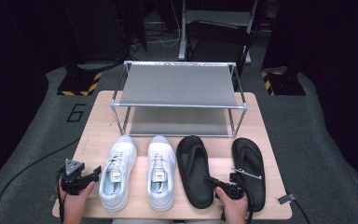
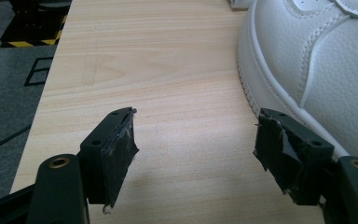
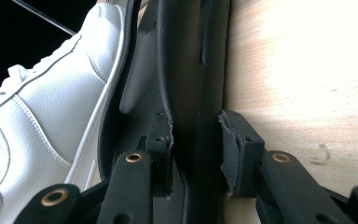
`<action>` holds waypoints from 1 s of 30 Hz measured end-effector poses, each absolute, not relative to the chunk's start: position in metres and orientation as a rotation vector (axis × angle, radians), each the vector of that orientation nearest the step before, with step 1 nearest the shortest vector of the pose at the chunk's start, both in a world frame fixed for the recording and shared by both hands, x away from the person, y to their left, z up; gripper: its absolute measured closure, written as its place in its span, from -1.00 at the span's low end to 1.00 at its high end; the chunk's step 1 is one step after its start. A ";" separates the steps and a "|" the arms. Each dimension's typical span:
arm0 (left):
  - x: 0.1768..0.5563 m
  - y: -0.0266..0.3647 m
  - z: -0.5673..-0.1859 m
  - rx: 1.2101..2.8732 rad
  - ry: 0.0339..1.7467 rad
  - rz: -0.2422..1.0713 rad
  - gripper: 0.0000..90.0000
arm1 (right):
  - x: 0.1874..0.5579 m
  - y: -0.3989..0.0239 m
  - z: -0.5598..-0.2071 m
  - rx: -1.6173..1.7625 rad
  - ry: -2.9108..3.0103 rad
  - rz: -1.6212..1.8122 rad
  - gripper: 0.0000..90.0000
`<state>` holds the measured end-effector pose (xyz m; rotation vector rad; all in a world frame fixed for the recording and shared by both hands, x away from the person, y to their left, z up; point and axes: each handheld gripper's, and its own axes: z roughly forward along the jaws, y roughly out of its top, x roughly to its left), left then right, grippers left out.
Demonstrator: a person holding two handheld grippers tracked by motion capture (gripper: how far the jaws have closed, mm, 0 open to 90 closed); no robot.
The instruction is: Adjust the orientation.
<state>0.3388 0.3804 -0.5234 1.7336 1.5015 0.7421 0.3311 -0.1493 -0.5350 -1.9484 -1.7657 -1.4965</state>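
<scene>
**Entry: grasp of left sandal, in progress**

Right gripper [image 3: 196, 154]: jaws astride the outer rim of the left sandal [image 1: 194, 170], which lies flat on the table [image 1: 279, 205] just right of the sneakers [image 1: 161, 172]; pad contact cannot be told. Left gripper [image 2: 193, 149]: wide open, empty, beside the left sneaker [image 2: 317, 60]. Rack [image 1: 179, 85]: behind the row, both shelves bare. Next, as judged: firm clamp, lift clear, carry to a shelf.

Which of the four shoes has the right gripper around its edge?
The left black sandal, beside the white sneakers: the right gripper straddles its side wall. The other sandal lies apart.
</scene>
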 end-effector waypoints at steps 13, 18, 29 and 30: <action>0.340 0.380 -0.524 1.733 1.498 0.740 -0.37 | 0.331 -0.155 -0.525 -1.979 -1.714 -1.539 0.47; 0.341 0.380 -0.524 1.730 1.497 0.739 -0.37 | 0.336 -0.154 -0.517 -2.001 -1.752 -1.559 0.47; 0.341 0.380 -0.524 1.727 1.489 0.751 -0.37 | 0.355 -0.152 -0.504 -2.012 -1.729 -1.587 0.47; 0.341 0.380 -0.524 1.722 1.491 0.746 -0.37 | 0.357 -0.152 -0.503 -2.010 -1.741 -1.597 0.47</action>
